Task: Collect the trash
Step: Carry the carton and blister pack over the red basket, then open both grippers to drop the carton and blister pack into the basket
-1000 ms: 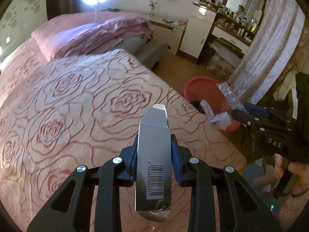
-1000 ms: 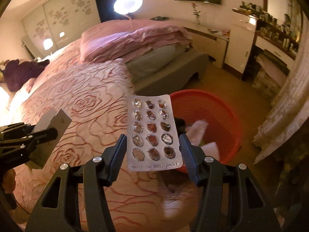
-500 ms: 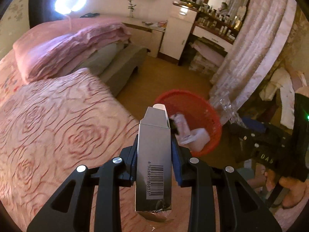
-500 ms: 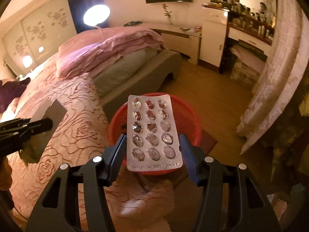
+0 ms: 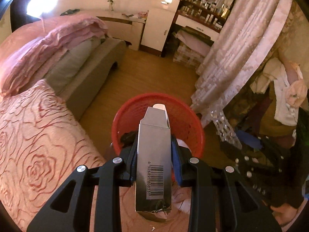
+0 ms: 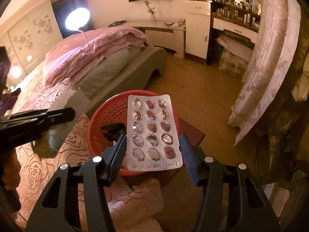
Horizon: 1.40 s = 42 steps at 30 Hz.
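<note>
I've got the left tongs (image 5: pixel 154 152) clamped on the silver carton (image 5: pixel 154 160) and the right tongs (image 6: pixel 152 148) gripping the emptied blister pack (image 6: pixel 152 131), both over the red basket (image 6: pixel 108 114) beside the bed (image 5: pixel 38 145); the light pack could flutter onto the floor.

My silver barcoded carton (image 5: pixel 153 160) and emptied blister pack (image 6: pixel 153 133) hang, both gripped, over the red mesh basket (image 5: pixel 185 121).

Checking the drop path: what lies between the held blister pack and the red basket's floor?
Right wrist view: only a black crumpled item shows in the red basket beside the blister pack; directly beneath is hidden.
</note>
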Motion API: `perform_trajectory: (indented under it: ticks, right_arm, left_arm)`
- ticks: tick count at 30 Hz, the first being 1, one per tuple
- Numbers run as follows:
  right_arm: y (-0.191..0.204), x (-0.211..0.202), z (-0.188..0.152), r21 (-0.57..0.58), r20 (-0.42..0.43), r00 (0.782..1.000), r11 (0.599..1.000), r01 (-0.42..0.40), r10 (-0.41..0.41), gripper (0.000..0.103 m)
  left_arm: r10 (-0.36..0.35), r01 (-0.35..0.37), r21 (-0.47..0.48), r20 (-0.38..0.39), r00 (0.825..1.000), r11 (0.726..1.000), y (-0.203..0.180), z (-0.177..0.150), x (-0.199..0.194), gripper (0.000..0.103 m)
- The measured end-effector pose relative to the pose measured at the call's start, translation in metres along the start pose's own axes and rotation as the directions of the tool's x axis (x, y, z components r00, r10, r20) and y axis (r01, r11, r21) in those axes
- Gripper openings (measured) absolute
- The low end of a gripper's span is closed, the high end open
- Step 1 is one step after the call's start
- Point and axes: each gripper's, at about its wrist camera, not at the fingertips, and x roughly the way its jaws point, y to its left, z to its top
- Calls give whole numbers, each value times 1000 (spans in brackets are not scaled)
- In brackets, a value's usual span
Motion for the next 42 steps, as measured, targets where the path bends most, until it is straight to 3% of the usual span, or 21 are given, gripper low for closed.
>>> perform_trajectory:
  ticks: [17, 19, 22, 23, 42]
  right_arm:
    - [-16, 28, -3, 46, -56, 998, 999, -6, 8, 54]
    - [-15, 31, -3, 44, -62, 998, 999, -9, 12, 54]
    - [-13, 34, -2, 41, -67, 998, 999, -13, 16, 54]
    - [-13, 35, -2, 40, -68, 998, 999, -14, 17, 54]
    - [7, 67, 14, -14, -101, 995, 1000, -15, 13, 55]
  left_arm:
    - [13, -15, -18, -91, 996, 1000, -9, 8, 65, 29]
    - [10, -12, -19, -99, 995, 1000, -8, 8, 67, 34]
    - [12, -15, -26, -91, 996, 1000, -7, 9, 67, 56]
    - [14, -16, -29, -82, 997, 999, -6, 9, 65, 58]
    - [117, -117, -53, 10, 993, 992, 20, 0, 11, 66]
